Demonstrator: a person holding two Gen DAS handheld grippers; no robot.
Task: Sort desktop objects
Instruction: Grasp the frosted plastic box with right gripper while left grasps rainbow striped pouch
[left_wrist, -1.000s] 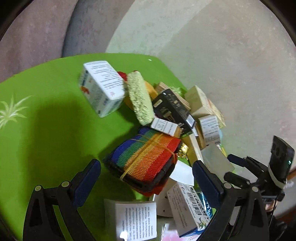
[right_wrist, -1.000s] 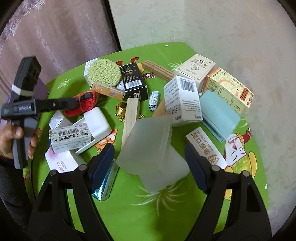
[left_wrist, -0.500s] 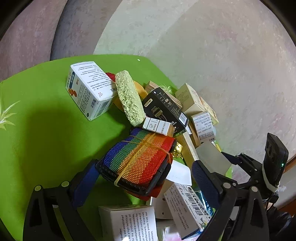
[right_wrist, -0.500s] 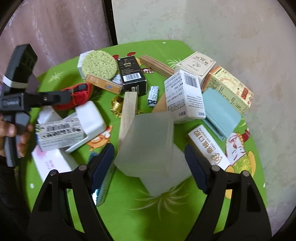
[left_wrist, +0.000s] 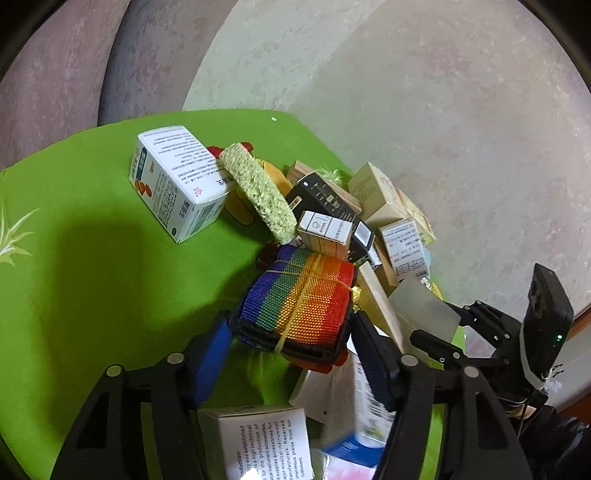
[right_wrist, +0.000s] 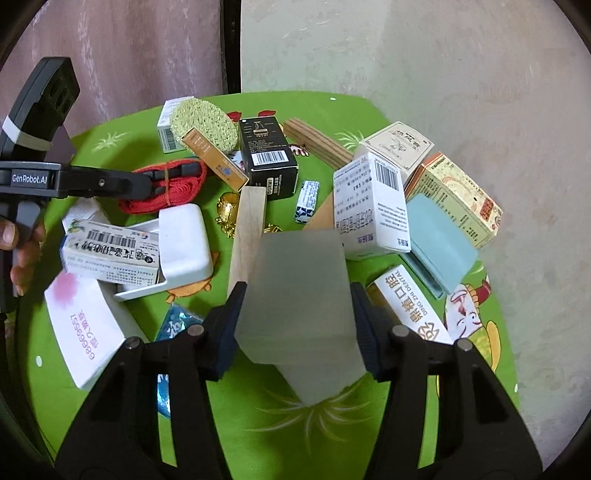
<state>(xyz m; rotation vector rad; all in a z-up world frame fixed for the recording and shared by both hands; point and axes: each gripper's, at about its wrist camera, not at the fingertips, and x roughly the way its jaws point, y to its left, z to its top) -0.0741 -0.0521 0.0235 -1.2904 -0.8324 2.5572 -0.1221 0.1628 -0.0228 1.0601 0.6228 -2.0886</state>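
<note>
— Rainbow webbing, that's what the left gripper (left_wrist: 291, 332) has: a folded striped strap (left_wrist: 299, 299) bound with a rubber band, its black-edged end pinched between the blue-padded fingers (left_wrist: 210, 350). It sits at the near edge of the pile on the green table (left_wrist: 92, 266).

— And the other one?

— The right gripper (right_wrist: 295, 314) has its fingers (right_wrist: 364, 325) pressed against both sides of a frosted translucent plastic box (right_wrist: 299, 291), near the front middle of the table. I can't tell whether it's lifted or resting.

— Looks crowded.

— That's my worry. A small tan carton with a white top (left_wrist: 325, 232) lies against the strap's far end, with a flat green sponge (left_wrist: 258, 192) leaning just behind it. Pull the strap out carelessly and I'd guess the carton comes along or tumbles.

— The box?

— Smooth sides, so it could slip or twist if the squeeze is light. A pale wooden block (right_wrist: 247, 236) stands touching its left corner, and a white barcoded carton (right_wrist: 369, 206) stands just behind it on the right; swinging the box could knock either one over. The two grippers are also close together, so they could clash.
</note>
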